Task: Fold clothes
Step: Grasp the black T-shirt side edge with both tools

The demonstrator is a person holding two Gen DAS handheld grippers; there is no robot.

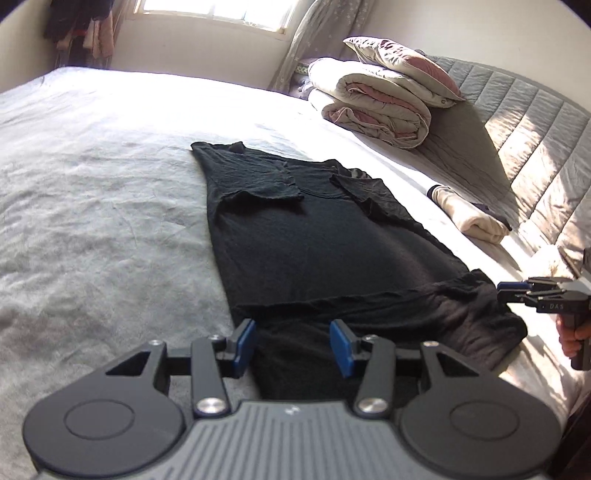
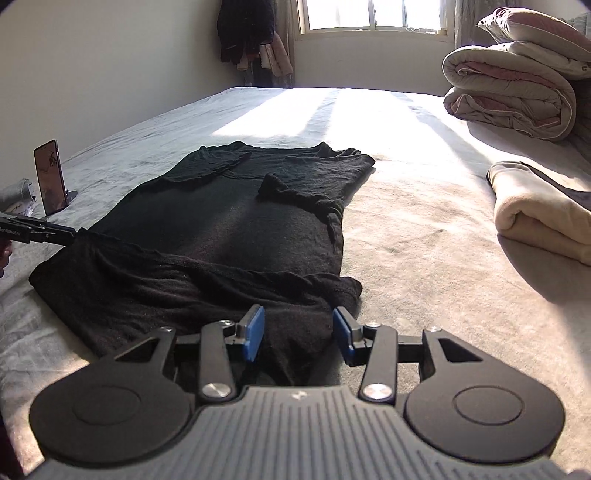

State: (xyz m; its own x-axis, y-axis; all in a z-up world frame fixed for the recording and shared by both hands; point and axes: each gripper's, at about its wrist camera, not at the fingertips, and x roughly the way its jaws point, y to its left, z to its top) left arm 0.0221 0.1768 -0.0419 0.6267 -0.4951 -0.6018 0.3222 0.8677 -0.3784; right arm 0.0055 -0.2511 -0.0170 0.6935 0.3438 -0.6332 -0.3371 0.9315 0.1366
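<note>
A black T-shirt (image 1: pixel 306 229) lies flat on the bed (image 1: pixel 92 184), both sleeves folded inward and its near hem doubled back into a thick band. My left gripper (image 1: pixel 293 343) hovers open over the left end of that band, blue pads apart with cloth below them, none pinched. In the right wrist view the T-shirt (image 2: pixel 229 221) fills the middle, and my right gripper (image 2: pixel 298 334) stands open above the band's right end. Each gripper shows in the other's view: the right gripper (image 1: pixel 511 290) by the shirt's right corner, the left gripper (image 2: pixel 55 234) at its left edge.
A rolled quilt with a pillow on top (image 1: pixel 373 107) sits at the head of the bed by a padded headboard (image 1: pixel 535 122). A folded cream garment (image 2: pixel 535 218) lies right of the shirt. A phone on a stand (image 2: pixel 50 177) is at left. Clothes hang (image 2: pixel 251 33) by the window.
</note>
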